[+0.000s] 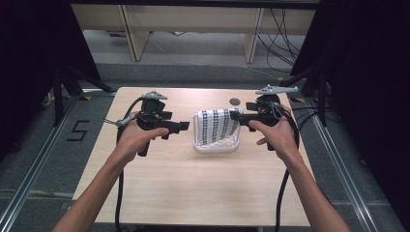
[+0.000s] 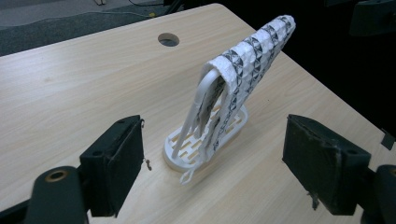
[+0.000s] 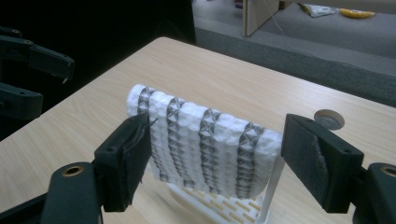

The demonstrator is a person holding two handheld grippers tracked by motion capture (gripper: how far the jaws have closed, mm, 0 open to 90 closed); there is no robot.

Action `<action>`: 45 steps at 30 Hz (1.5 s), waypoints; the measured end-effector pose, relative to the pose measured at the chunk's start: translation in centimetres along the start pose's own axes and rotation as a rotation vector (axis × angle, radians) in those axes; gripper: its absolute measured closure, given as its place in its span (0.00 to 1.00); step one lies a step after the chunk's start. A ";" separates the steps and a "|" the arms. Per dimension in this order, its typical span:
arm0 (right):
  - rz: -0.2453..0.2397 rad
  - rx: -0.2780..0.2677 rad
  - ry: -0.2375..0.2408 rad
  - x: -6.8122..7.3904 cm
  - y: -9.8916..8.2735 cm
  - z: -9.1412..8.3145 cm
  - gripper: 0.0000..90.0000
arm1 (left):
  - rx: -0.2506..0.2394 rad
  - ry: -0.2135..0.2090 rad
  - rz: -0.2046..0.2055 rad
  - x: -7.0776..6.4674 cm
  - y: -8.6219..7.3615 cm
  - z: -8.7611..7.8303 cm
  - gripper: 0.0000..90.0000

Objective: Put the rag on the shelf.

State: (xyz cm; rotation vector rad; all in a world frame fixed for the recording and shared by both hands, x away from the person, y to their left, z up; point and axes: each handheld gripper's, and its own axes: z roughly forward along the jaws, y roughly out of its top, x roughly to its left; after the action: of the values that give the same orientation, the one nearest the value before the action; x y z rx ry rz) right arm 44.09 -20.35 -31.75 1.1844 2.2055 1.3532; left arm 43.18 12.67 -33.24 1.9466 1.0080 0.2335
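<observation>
1. On the floor left of the table (image 1: 159, 188), the high view shows a dark mark that reads as a "5" (image 1: 78, 130); it is the one piece of writing that can be read (cloth and rack carry no label that I can make out).
2. Near the middle of the table, toward its far right part, stands a white slotted rack (image 1: 216, 145) with a white cloth (image 1: 216, 125) bearing dark patterned stripes draped over its raised hoop.
3. The left gripper (image 1: 183, 126) is held level just left of the rack, its jaws spread wide with nothing between them; the left gripper view looks past both jaws at the cloth (image 2: 252, 60) edge-on and at the rack base (image 2: 184, 156) well apart from them.
4. The right gripper (image 1: 235, 116) sits at the cloth's right edge, jaws wide as well; in the right gripper view the cloth (image 3: 201, 144) hangs broadside between the two jaws, the left jaw close against its edge, though the pads do not press on it.
5. The left gripper view alone shows the hoop's white bars (image 2: 205, 100) under the fold; a round hole (image 1: 235, 102) in the tabletop lies beyond the rack.
</observation>
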 end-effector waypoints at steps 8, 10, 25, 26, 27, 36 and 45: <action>-0.023 0.011 -0.017 0.4 -0.9 -0.3 0.28 | 0.004 0.000 0.008 -0.2 -1.3 -0.1 0.22; -0.019 0.010 -0.016 0.5 -1.1 -0.4 0.28 | 0.001 0.000 0.006 -0.2 -1.6 -0.1 0.22; -0.028 0.016 0.005 1.0 -2.8 -0.8 0.27 | -0.010 -0.020 -0.010 -0.4 -3.7 -0.7 0.22; -0.029 0.022 0.008 1.0 -2.9 -0.9 0.27 | -0.017 -0.016 -0.009 -0.5 -3.8 -0.7 0.22; -0.039 0.012 0.018 1.0 -3.0 -0.8 0.27 | -0.015 -0.015 -0.010 -0.5 -3.9 -0.7 0.22; -0.029 0.012 0.015 1.2 -4.0 -1.3 0.27 | -0.009 -0.036 0.006 -0.8 -5.1 -0.9 0.22; -0.049 0.017 0.034 1.6 -5.2 -1.8 0.26 | -0.016 -0.044 0.009 -1.0 -6.5 -1.4 0.22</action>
State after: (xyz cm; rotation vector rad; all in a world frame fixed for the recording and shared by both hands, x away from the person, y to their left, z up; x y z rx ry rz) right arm 39.49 -21.35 -34.92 1.1139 2.2580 1.3478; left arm 38.20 14.44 -37.32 1.9338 0.9657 0.2030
